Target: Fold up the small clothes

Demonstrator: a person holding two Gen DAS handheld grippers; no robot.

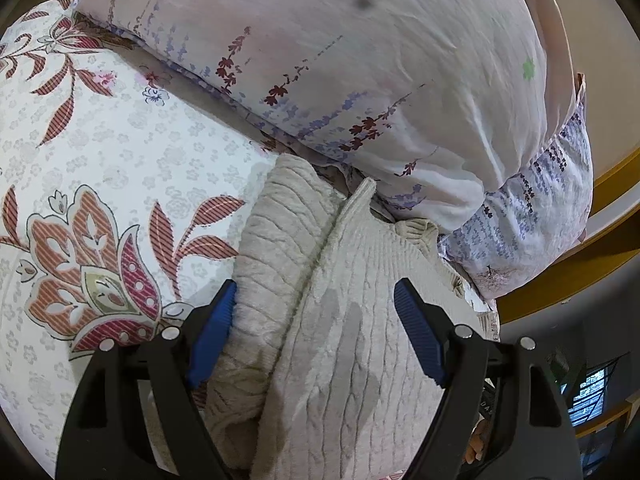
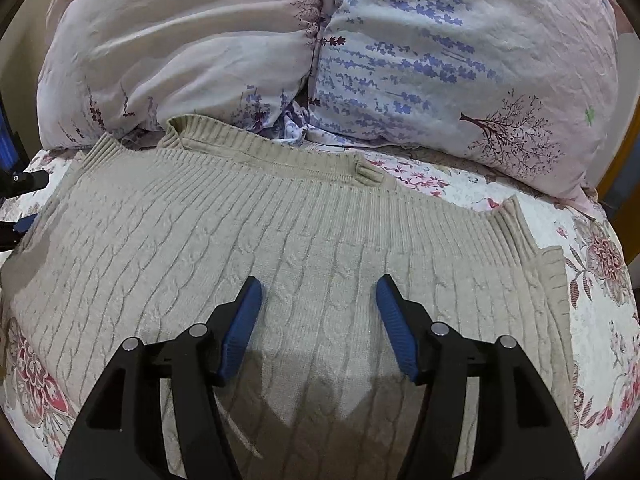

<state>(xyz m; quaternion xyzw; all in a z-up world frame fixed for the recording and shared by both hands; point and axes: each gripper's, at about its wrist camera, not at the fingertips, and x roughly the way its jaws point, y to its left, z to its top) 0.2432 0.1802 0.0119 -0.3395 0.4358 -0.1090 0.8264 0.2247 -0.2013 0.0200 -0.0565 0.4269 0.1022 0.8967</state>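
Spread across the flowered bedsheet lies a beige cable-knit sweater, its ribbed edge running from about 9 o'clock to 3 o'clock in the right wrist view, just below two large pale pillows printed with purple sprigs at 12 o'clock. Over the knit's middle hangs the right gripper, its blue-padded fingers standing apart with only flat fabric showing between them and nothing pinched; its shadow falls on the wool toward 6 o'clock. From the left wrist view, the sweater shows a raised fold rising from 6 o'clock toward 12, its far end reaching the pillow. There the left gripper stands wide, one blue pad beside the fold's outer edge, the other over the knit, neither visibly pressing in.
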